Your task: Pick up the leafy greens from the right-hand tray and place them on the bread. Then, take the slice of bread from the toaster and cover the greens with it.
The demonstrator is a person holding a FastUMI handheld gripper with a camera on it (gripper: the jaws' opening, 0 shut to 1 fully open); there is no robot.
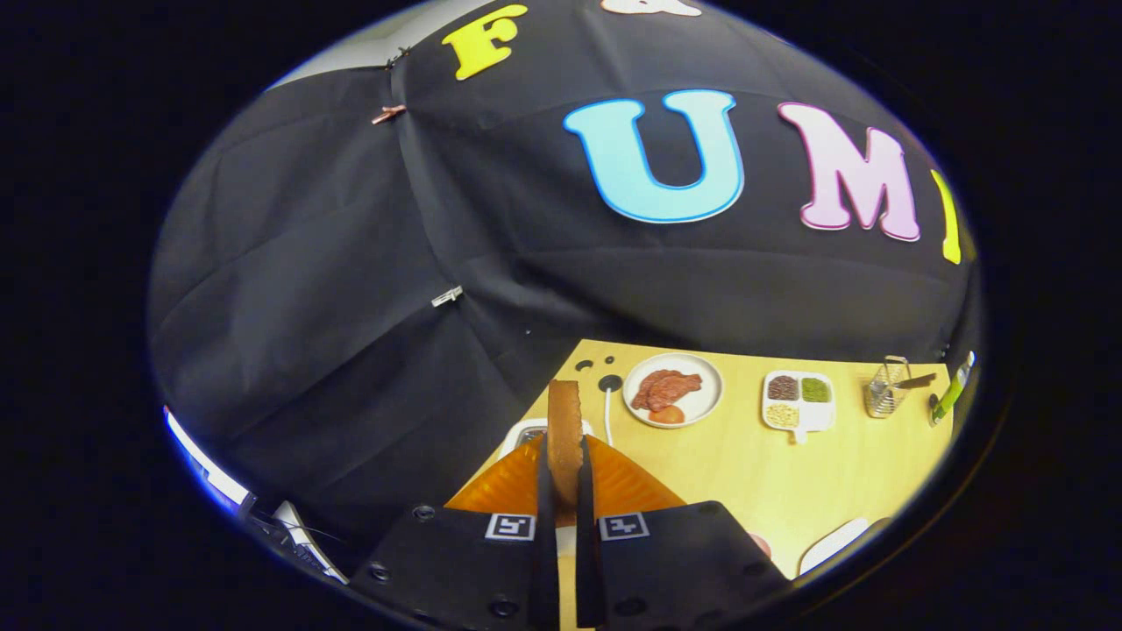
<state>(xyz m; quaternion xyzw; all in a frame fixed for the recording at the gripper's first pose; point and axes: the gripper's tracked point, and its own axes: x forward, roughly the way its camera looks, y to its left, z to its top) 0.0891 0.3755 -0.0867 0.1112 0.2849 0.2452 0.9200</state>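
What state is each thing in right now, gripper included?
Gripper: shut on the bread slice.
Bread slice: held upright on edge between the fingers, lifted.
Toaster: just beyond the fingers, mostly hidden.
Round plate: on the table, holding reddish food.
Divided tray: three compartments filled.
Wire holder: upright on the table.

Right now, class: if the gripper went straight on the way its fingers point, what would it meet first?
The gripper is shut on the slice of bread, held upright between its fingers. Straight beyond the bread, the toaster looks nearest, but it probably sits below that line; past it hangs the booth's black cloth wall. Depth is unclear.
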